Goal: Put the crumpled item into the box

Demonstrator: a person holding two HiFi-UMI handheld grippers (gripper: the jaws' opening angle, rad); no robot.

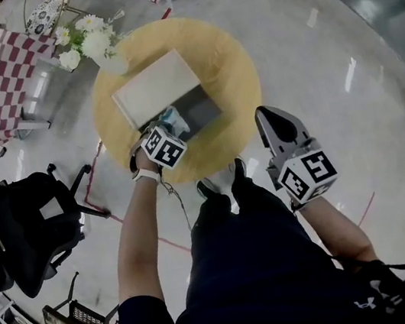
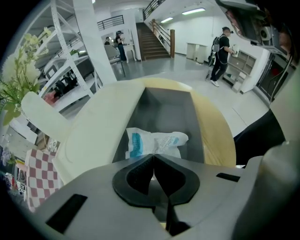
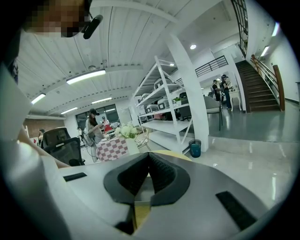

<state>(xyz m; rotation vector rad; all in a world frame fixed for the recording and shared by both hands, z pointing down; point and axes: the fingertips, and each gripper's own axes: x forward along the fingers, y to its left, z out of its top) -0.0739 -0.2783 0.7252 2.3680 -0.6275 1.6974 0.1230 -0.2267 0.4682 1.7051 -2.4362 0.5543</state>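
The crumpled white and blue packet point(image 2: 154, 142) hangs just past my left gripper's point(image 2: 153, 157) tips, low over the near end of the box's dark grey inside point(image 2: 164, 110). The jaws are shut, with a sliver of the packet's edge pinched between them. In the head view the left gripper point(image 1: 169, 128) is at the near end of the box point(image 1: 204, 106), with the packet point(image 1: 175, 118) at its tip. The white lid point(image 1: 155, 88) lies open to the left. My right gripper point(image 1: 270, 116) is held off the table to the right, shut and empty point(image 3: 149, 155).
The box sits on a round yellow table point(image 1: 227, 60). A vase of white flowers point(image 1: 88, 42) stands at the table's far left edge. On the floor to the left are a black office chair point(image 1: 20, 228) and a red-checked table point(image 1: 5, 76). My legs are at the table's near side.
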